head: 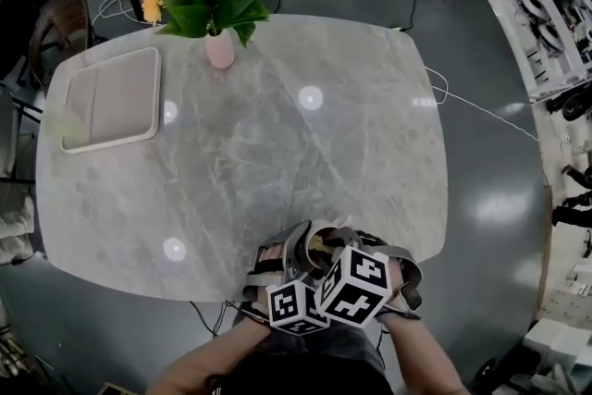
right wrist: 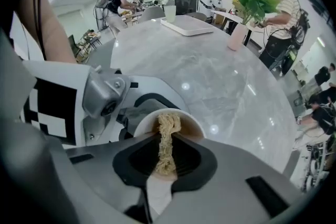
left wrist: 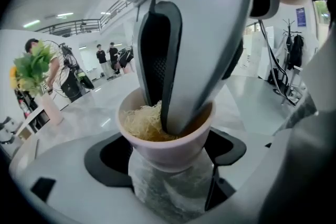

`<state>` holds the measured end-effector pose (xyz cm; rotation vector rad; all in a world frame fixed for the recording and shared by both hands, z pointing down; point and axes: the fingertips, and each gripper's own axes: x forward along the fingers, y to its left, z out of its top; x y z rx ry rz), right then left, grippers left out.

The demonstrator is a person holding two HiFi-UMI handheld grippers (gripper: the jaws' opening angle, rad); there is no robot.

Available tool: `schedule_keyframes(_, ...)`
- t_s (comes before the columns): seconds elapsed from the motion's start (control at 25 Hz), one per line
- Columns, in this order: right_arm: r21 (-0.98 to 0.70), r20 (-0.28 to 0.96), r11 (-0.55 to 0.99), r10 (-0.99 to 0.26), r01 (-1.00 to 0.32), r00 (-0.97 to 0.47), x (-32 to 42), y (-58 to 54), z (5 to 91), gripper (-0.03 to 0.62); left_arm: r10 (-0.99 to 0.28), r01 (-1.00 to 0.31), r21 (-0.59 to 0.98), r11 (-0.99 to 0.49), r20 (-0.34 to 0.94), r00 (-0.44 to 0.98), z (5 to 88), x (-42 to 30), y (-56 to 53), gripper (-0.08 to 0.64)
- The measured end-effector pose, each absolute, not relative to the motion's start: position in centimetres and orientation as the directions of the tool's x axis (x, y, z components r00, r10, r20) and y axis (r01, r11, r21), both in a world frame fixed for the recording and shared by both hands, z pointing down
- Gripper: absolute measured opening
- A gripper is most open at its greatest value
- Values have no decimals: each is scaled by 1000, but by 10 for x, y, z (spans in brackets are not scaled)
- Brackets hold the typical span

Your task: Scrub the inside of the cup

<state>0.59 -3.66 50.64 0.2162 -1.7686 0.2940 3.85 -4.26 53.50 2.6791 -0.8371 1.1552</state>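
cup [left wrist: 164,156] in L gripper [left wrist: 169,178], scrubber [left wrist: 137,124] inside

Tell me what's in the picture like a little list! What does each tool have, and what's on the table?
left tool: shut on the cup, which is pale pink
right tool: shut on the scrubber, a straw-coloured bundle of fibres
scrubber position: pushed into the cup's open mouth
where: by the near edge of the marble table
also on the table: a white tray at the far left and a vase of flowers at the far side
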Motion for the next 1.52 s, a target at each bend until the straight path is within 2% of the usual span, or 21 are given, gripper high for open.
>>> schedule_keyframes(0.16, -181, 940, 929, 66, -324, -336, 2, -34, 496, 60, -484, -579, -119, -807, 695, 532, 536, 34, -45, 425)
schedule_keyframes(0.36, -245, 879, 887, 32, -392, -476, -6, -50, 465, 60, -570, -709, -123, -694, 695, 437, 535, 17, -59, 425)
schedule_keyframes(0.6, -128, 945, 915, -6, -383, -328, 1, -54, 479, 60, -566, -760, -91, -643, 726, 392, 532, 16, -49, 423)
schedule_keyframes(0.8, -53, 975, 961, -8, -270, -222, 5, -45, 494, 60, -507, -704, -65, -707, 742, 440, 530, 21, -17, 422)
schedule_keyframes(0.92, -19, 983, 989, -8, -145, -181, 8, -41, 503, 60, -475, -663, -66, -745, 751, 459, 532, 25, -1, 422)
schedule_keyframes(1.04, -54, 974, 995, 33, -89, -222, 6, -38, 505, 60, -475, -656, -77, -751, 754, 455, 533, 23, -1, 422)
schedule_keyframes(1.16, -123, 949, 985, 81, -120, -306, 6, -37, 492, 60, -469, -661, -65, -747, 757, 455, 533, 22, -2, 422)
schedule_keyframes(1.28, -138, 929, 979, 75, -152, -363, 7, -43, 476, 60, -456, -660, -48, -750, 761, 462, 533, 23, 0, 423)
schedule_keyframes(1.52, -117, 940, 982, 61, -150, -337, 20, -47, 469, 60, -386, -605, 19, -796, 755, 531, 528, 41, 18, 422)
